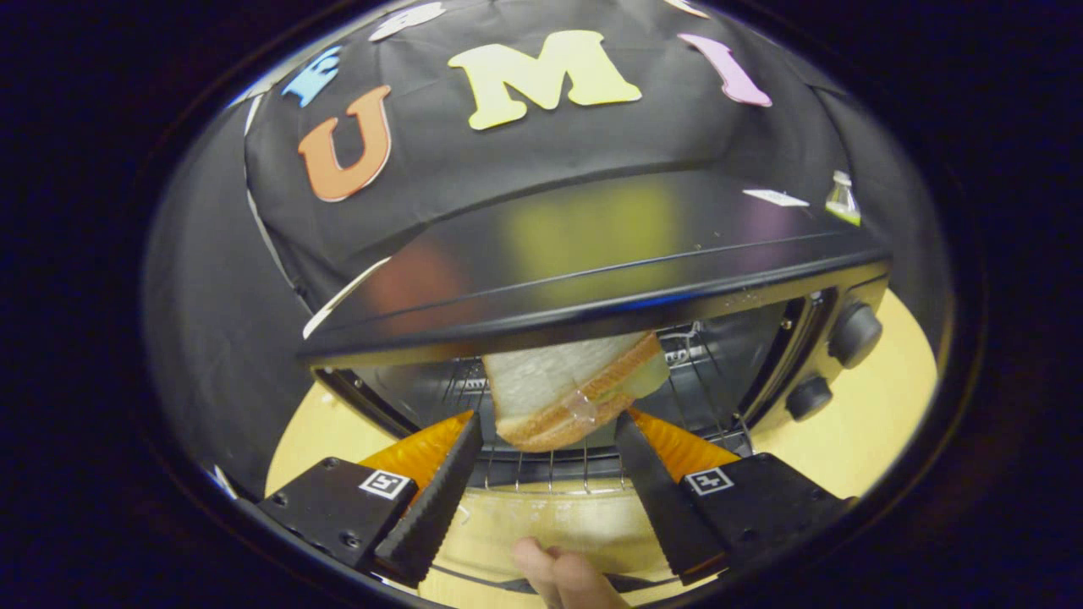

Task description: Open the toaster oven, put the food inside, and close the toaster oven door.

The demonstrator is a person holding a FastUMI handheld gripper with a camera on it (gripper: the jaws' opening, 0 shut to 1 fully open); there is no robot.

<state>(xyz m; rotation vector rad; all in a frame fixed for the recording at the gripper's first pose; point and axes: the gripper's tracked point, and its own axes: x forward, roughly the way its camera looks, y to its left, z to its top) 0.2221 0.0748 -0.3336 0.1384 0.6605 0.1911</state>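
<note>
The black toaster oven (pixel 592 254) stands open just ahead of me, with its glass door (pixel 541 520) folded down flat beneath my fingers. A sandwich of white bread (pixel 567 389) rests tilted on the wire rack (pixel 550 469) inside the opening. My gripper (pixel 548 420) is open, and its two black fingertips flank the sandwich's near end. A thin gap shows between the left fingertip (pixel 468 436) and the bread, while the right fingertip (pixel 630 431) sits right beside it.
Two black knobs (pixel 854 334) sit on the oven's right panel. The oven stands on a pale wooden table (pixel 880 440). A small bottle (pixel 842 199) shows beyond the oven's right corner. A person's fingertips (pixel 563 575) reach in below the door.
</note>
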